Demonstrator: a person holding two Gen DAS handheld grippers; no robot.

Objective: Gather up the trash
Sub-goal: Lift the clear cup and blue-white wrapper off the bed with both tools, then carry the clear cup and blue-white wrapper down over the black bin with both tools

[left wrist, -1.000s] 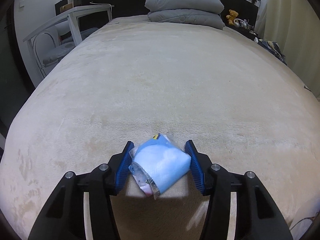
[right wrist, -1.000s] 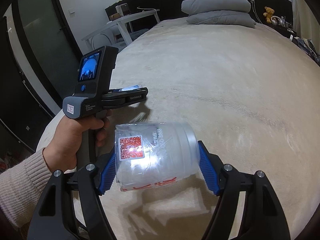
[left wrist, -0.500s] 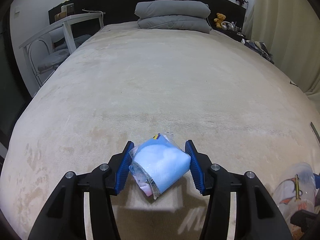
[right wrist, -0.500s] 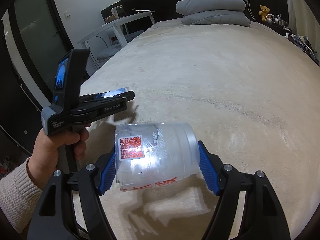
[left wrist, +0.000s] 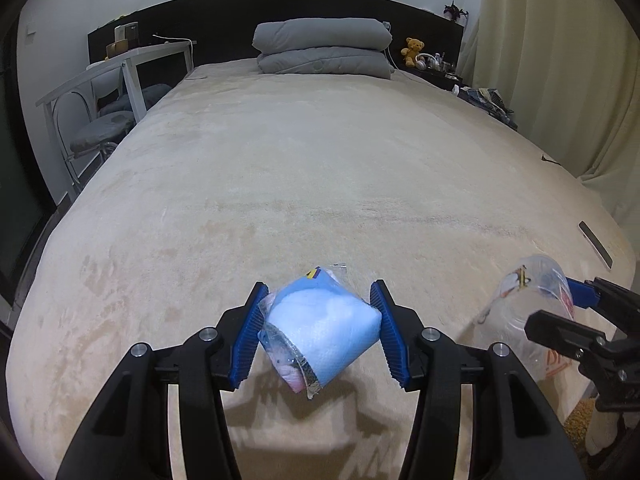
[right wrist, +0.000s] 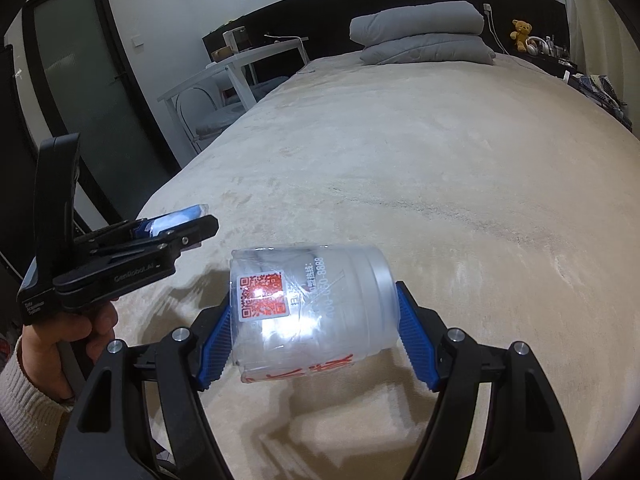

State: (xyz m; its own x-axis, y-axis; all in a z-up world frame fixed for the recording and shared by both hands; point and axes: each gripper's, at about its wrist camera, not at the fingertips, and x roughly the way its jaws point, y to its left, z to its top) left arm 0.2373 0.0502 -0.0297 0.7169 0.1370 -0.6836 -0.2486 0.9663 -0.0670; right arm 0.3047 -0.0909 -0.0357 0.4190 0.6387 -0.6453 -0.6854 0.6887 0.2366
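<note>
The left gripper [left wrist: 318,330] is clamped on a small blue tissue packet in clear plastic wrap [left wrist: 320,334], its 2 blue ribbed pads pressing the packet's sides. The packet sits tilted between the pads, 1 crinkled end pointing down and toward the camera, raised above the beige plush bed cover [left wrist: 320,184] ahead of the gripper.

The right gripper [right wrist: 314,332] grips a clear crushed plastic cup with a red QR label and red lettering [right wrist: 312,308], lying sideways across the pads, also off the bed. To the left of the right gripper, a bare hand with a cream knitted sleeve [right wrist: 68,334] holds the left gripper's black handle.

Far ahead of both grippers, 2 folded grey pillows [left wrist: 322,46] lie stacked against the dark headboard [left wrist: 224,20], with a small orange teddy bear [left wrist: 412,50] to their right.
</note>
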